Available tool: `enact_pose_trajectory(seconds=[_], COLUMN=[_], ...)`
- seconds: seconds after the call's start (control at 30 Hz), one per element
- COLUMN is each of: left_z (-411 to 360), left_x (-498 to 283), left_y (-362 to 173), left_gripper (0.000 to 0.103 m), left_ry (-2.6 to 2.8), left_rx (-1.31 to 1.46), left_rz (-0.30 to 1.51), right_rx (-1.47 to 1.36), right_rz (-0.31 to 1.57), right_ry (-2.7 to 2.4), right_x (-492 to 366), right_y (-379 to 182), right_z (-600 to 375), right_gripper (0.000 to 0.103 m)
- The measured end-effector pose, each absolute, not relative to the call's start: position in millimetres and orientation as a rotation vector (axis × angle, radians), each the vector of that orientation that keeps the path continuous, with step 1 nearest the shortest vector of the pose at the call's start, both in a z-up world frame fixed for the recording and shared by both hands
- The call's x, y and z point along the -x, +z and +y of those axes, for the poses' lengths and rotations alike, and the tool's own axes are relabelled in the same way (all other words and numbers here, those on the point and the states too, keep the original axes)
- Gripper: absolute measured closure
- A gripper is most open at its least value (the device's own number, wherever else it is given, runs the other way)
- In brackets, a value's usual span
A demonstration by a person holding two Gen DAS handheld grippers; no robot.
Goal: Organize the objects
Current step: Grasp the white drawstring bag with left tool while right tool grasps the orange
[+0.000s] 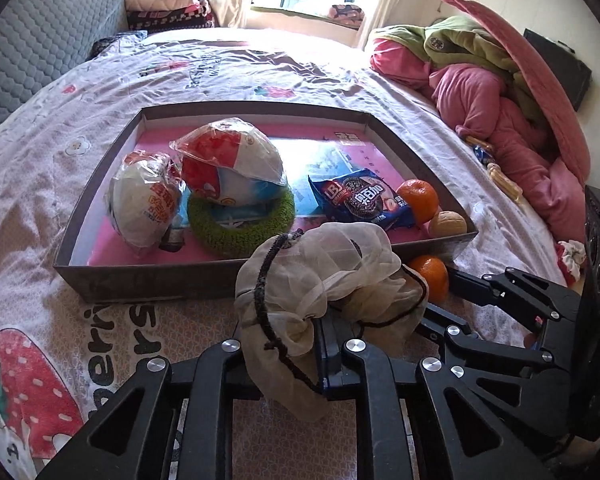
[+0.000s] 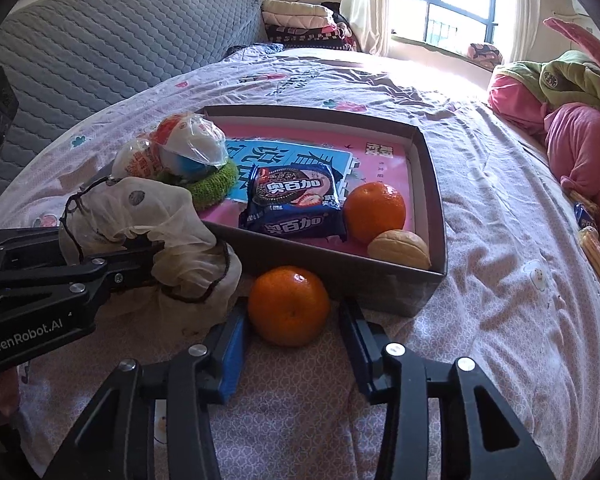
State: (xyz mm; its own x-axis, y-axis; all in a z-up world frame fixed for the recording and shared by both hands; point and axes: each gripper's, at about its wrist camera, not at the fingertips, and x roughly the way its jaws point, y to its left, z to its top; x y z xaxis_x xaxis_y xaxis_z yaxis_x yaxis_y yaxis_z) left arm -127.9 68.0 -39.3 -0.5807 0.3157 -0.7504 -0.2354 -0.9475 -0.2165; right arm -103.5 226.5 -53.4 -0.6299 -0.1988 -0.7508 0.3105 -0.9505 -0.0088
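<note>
On the left, the left tool [image 2: 156,256] is clamped on a bunched mesh bag [image 1: 324,276] with a black drawstring, holding it just in front of the near wall of the shallow cardboard box [image 1: 152,280] that sits on the bed [image 1: 40,168]. Inside the box, from left to right, lie two wrapped round packets [image 1: 144,204], a green fuzzy ring [image 1: 240,228], a blue cookie packet [image 2: 296,204], an orange [image 2: 374,210] and a walnut [image 2: 400,248].

To the right of the bag, a second orange [image 2: 289,305] rests on the bedsheet, just outside the box's near wall. The right tool [image 2: 292,324] points down at it with one finger on each side. The left pad looks to be against the peel; on the right a narrow gap seems to remain, so the jaws read as apart, not yet gripping.

The orange lies straight ahead of the right tool, between its fingertips, and the right hand is the nearer one. Being round, it has no long axis to line up with. The likely next step is to finish closing and lift it over the wall just behind it, into the box.
</note>
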Motion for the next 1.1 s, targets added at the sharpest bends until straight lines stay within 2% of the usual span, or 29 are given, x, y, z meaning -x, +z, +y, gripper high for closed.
enact_pose_trajectory(seconds=[0.27,0.5,1.1], left_z=[55,52,35], left_x=[122,115,113], left_y=[-21,-4,49], left_gripper=[0.089,0.089,0.089], left_ry=[2.577,2.631,2.727], left_rx=[1.182,1.134,1.014], left_rz=[-0.168,-0.119,-0.098], right_rx=[-1.140,-1.084,-0.862], right_rz=[0.173,0.145,0.096], right_ry=[-2.634,-2.647,-2.732], right_x=[99,94,88], right_y=[-46,-30,37], right_z=[234,235,240], right_gripper=[0.065,0.065,0.065])
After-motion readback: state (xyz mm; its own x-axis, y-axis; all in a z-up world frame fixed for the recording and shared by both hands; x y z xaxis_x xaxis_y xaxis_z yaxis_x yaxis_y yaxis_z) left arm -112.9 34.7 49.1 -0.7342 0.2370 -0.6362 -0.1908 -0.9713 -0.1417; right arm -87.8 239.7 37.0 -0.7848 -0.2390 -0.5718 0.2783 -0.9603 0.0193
